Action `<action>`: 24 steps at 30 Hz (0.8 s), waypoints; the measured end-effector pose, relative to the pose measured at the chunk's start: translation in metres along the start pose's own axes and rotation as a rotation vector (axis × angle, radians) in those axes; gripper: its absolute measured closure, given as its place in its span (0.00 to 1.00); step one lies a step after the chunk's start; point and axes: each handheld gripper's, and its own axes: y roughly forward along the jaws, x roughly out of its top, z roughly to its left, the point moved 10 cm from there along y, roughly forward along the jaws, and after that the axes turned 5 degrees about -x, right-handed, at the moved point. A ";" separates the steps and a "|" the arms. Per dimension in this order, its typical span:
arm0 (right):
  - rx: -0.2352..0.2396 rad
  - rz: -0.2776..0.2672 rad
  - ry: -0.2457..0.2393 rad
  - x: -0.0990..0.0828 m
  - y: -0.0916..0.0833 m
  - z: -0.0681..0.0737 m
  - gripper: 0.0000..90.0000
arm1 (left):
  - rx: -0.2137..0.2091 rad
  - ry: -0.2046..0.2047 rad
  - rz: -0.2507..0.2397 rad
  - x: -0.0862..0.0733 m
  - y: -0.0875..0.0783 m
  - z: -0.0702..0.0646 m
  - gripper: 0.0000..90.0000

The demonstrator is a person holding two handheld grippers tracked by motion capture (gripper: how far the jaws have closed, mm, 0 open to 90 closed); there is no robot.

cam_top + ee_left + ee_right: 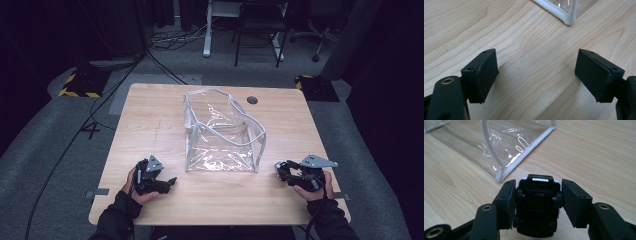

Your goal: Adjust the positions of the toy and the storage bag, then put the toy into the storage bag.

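My right gripper (537, 202) clamps a small black toy car (537, 207), underside up, near right of the table (150, 125). My left gripper (536, 75) gapes empty, near left. Clear plastic bag (222, 132) stands mid-table between them.

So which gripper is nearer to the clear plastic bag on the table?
Left, narrowly. The left gripper, open and empty, sits just off the bag's near left corner. The right gripper, shut on a small black toy car, lies slightly farther off its near right corner.

Bare table (150, 120) flanks the clear bag (222, 132) standing mid-table.
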 end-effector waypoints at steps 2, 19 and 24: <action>-0.005 -0.007 -0.001 0.004 0.001 0.001 0.53 | 0.000 0.000 0.000 0.000 0.000 0.000 0.21; -0.020 -0.032 -0.001 0.018 -0.005 -0.006 0.53 | 0.003 0.019 -0.003 0.000 0.000 0.002 0.21; -0.020 -0.045 0.017 0.026 -0.004 -0.014 0.53 | 0.003 0.020 -0.003 0.000 0.000 0.002 0.21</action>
